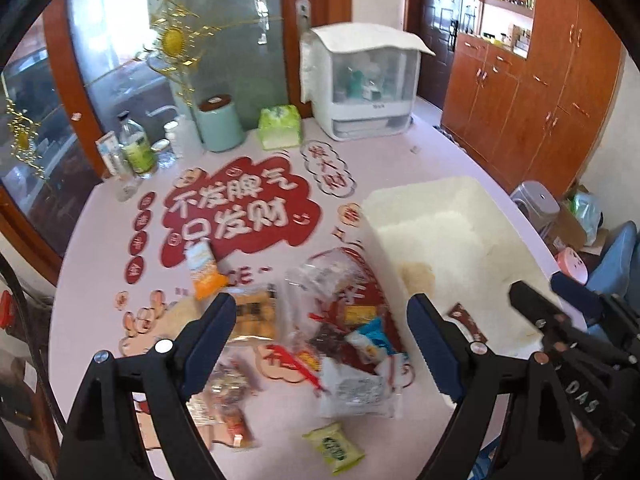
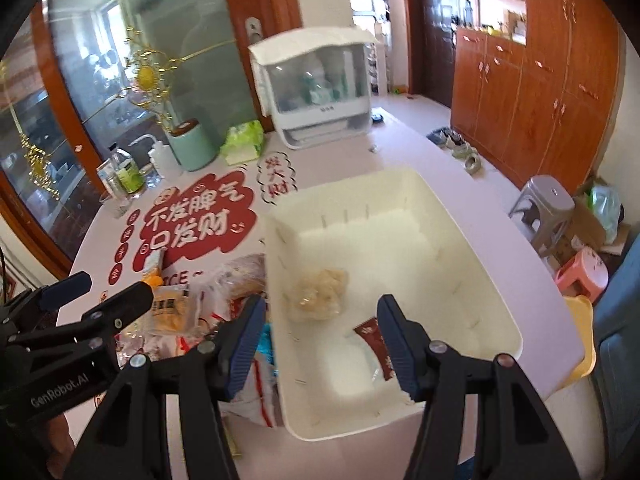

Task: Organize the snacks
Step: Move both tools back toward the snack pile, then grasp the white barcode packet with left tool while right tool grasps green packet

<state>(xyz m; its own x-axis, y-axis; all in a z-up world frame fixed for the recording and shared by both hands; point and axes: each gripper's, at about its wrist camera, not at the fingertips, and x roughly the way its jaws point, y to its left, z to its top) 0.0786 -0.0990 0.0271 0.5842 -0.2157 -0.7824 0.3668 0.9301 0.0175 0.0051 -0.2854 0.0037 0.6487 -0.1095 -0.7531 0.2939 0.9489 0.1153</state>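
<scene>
One white bin (image 2: 460, 216) with two snack packets inside, two stools, one tissue pack (image 1: 279, 127), one mint canister (image 1: 219, 124)

Both cams ride the grippers, angled down at the table (image 1: 100, 240) from fairly close. Left view sits over the snack pile (image 1: 320, 340), with the white bin (image 1: 432, 232) at 2 o'clock. Right view hangs over that same bin (image 2: 440, 216), pile at 9 o'clock.

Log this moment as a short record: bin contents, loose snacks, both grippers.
bin: white, on the table
in bin: clear bag of pale snacks; dark red packet
loose snacks: pile left of the bin; green packet nearest the camera
left gripper: open, empty, above the pile
right gripper: open, empty, above the bin
</scene>
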